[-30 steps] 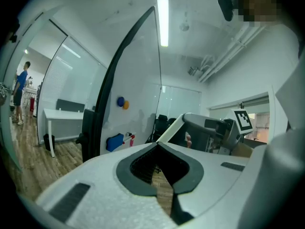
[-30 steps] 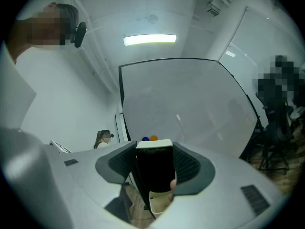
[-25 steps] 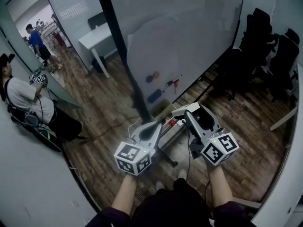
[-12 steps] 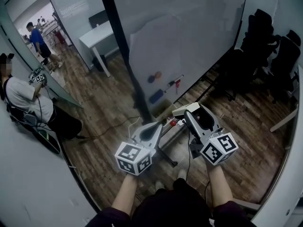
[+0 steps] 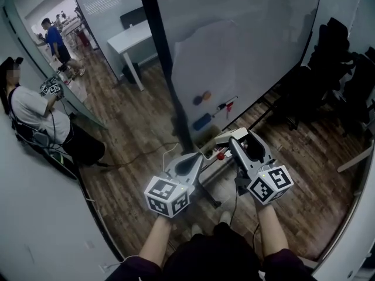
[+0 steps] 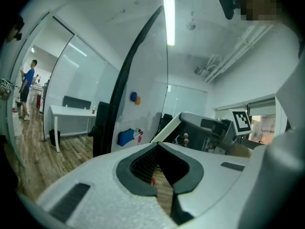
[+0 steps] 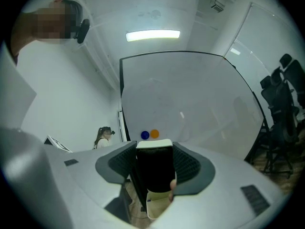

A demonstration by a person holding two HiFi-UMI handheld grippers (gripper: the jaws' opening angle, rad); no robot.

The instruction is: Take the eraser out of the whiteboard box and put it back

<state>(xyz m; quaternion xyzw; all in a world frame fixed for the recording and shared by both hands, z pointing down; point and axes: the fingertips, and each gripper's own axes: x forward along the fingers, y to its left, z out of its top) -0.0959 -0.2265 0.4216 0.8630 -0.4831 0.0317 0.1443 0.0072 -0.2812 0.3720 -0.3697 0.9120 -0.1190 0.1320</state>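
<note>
Right now your left gripper (image 5: pixel 193 160) hangs with its jaws pressed together on nothing, low in front of the whiteboard (image 5: pixel 246 45). Further right, your right gripper (image 5: pixel 241 138) is clamped on the eraser (image 5: pixel 229 135), a cream-backed block with a dark felt face, held clear of the board and out of its box, which I cannot pick out with certainty. It looks light, with a stiff back and soft felt that gives, so grip across the hard sides at mid-length and squeeze gently when setting it back.
</note>
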